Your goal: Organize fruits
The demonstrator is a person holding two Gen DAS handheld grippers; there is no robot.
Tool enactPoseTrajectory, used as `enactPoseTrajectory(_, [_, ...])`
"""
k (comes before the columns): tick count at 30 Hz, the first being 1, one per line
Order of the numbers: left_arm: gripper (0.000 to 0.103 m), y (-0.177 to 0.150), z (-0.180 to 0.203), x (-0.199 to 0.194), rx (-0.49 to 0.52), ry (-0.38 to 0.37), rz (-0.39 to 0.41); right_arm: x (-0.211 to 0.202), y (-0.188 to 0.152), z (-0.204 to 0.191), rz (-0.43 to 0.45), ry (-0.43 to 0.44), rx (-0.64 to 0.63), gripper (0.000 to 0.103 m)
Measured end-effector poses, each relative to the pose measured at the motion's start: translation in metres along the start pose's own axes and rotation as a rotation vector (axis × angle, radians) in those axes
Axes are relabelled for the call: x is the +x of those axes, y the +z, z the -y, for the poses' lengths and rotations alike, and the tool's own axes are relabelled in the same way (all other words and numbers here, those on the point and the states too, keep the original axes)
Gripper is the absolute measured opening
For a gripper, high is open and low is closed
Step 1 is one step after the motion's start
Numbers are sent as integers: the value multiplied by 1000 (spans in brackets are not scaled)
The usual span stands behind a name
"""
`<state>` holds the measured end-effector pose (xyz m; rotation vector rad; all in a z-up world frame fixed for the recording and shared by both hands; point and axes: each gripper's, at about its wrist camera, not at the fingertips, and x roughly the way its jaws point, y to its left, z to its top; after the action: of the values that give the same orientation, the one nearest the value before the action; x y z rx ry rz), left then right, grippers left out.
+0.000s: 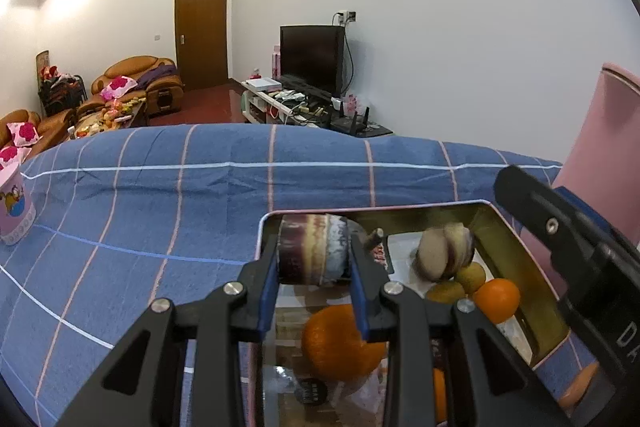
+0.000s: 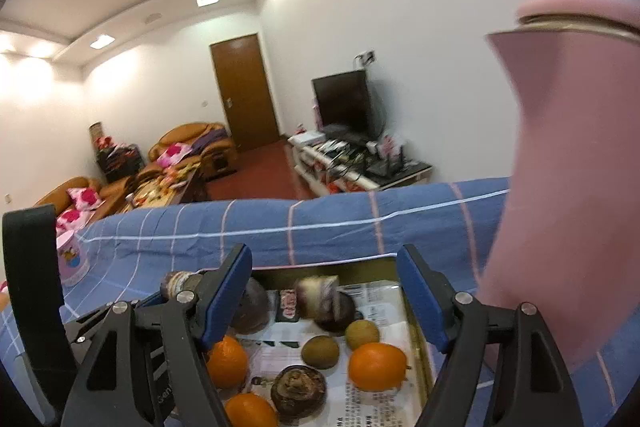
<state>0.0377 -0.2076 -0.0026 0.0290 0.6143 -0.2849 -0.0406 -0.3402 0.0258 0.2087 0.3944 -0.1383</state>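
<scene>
Clamping a banded purple-and-cream stalk piece (image 1: pixel 312 253), the left gripper (image 1: pixel 314 277) has its blue pads pressed on both ends of it, above the near-left part of the tin box (image 1: pixel 532 283). From the right wrist view this same gripper is only partly seen at the left, and the clamped piece (image 2: pixel 178 283) peeks out past the right gripper's own finger. The right gripper (image 2: pixel 326 293) stands with its jaws well apart and nothing between the pads (the box contents merely show through the gap).

Only the right view lays out the box's floor: printed paper (image 2: pixel 380 301), a second banded piece (image 2: pixel 318 293) lying on a dark round fruit (image 2: pixel 334 313), another dark round one (image 2: pixel 252 307), two greenish-brown fruits (image 2: pixel 320 351), a brown root-like bulb (image 2: pixel 298 391) and three oranges (image 2: pixel 376 365). The left view instead shows a blurred, split pale-and-purple piece (image 1: pixel 442 253), hard to identify, and an orange (image 1: pixel 338 341) half hidden behind its fingers.

A pink upright thing (image 2: pixel 568 187) at the right is cut off and blurred. The box sits on a blue checked cloth (image 1: pixel 160 187); whether it covers a bench cannot be told.
</scene>
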Motion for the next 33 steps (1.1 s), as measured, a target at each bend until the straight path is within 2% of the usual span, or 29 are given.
enactPoseTrajectory(9, [36, 0, 6, 4, 29, 22, -13, -5, -4, 4, 1, -60, 30, 76])
enactPoseTrajectory(11, [56, 0, 9, 3, 40, 33, -11, -5, -4, 2, 10, -74, 13, 76])
enactPoseTrajectory(12, [73, 0, 10, 3, 47, 42, -8, -6, -4, 1, 15, -79, 4, 76])
enactPoseTrajectory(13, [87, 0, 12, 2, 52, 53, -1, -7, -4, -1, 17, -84, -5, 76])
enactPoseTrajectory(14, [92, 0, 13, 1, 56, 60, 4, -6, -4, -1, 18, -89, -10, 76])
enactPoseTrajectory(15, [103, 0, 14, 0, 60, 66, 9, -7, -4, -2, 20, -96, -14, 77])
enactPoseTrajectory(19, [103, -1, 16, 1, 73, 76, -7, -6, -5, -2, 17, -113, -17, 82])
enactPoseTrajectory(24, [103, -2, 16, -3, 74, 84, 0, -10, -7, -8, 40, -122, -66, 82])
enactPoseTrajectory(27, [103, -5, 15, -9, 76, 97, 22, -16, -9, -16, 73, -141, -117, 83])
enactPoseTrajectory(33, [103, -9, 18, -27, 91, 119, 96, -32, -11, -17, 154, -153, -129, 84])
